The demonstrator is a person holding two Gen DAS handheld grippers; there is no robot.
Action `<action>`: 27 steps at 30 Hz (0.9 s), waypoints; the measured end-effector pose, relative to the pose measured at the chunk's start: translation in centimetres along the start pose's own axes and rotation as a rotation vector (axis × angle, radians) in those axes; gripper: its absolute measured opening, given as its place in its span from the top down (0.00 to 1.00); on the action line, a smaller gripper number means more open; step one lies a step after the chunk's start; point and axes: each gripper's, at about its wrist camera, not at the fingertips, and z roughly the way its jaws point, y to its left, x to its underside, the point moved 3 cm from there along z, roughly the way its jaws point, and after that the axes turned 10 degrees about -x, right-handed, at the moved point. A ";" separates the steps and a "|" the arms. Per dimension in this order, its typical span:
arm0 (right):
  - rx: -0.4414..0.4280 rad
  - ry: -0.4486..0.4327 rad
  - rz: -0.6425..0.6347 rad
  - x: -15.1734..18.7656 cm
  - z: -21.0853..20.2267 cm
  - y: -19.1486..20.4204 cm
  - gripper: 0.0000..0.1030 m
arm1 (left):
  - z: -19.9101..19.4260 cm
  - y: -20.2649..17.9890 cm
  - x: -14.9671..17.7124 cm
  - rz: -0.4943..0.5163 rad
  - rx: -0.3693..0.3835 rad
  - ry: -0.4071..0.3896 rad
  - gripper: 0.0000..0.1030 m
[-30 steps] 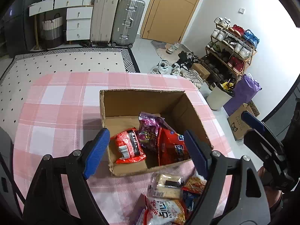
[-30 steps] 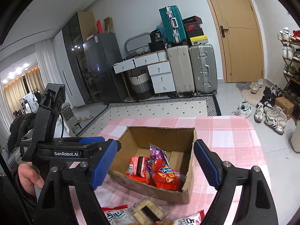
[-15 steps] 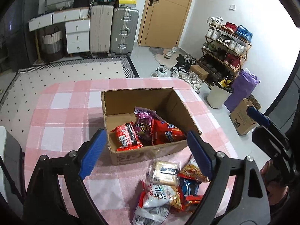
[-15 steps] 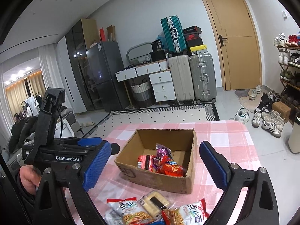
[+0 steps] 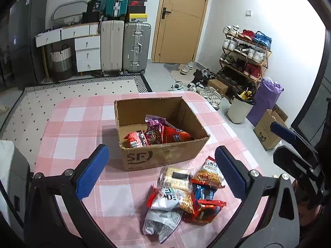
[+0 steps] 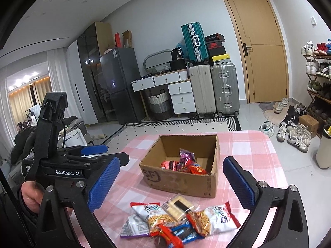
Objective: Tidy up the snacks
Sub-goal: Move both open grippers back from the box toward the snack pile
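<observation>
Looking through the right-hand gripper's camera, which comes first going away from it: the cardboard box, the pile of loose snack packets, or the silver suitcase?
1. Pile of snack packets: on the tablecloth just ahead of the open right gripper, low in view.
2. Cardboard box: behind the pile, mid-table.
3. Silver suitcase: against the far wall, left of the door.

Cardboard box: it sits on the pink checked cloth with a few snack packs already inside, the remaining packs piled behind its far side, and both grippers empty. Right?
Not quite. The loose snack pile lies in front of the cardboard box, on the near side towards the grippers, as the left wrist view shows. The rest holds: snack packs inside the box, pink checked cloth, and left gripper and right gripper open and empty.
</observation>
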 end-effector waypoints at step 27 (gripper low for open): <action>0.014 0.126 0.025 10.0 -3.4 2.8 0.01 | -5.7 1.0 8.5 -0.099 -0.022 -0.050 0.01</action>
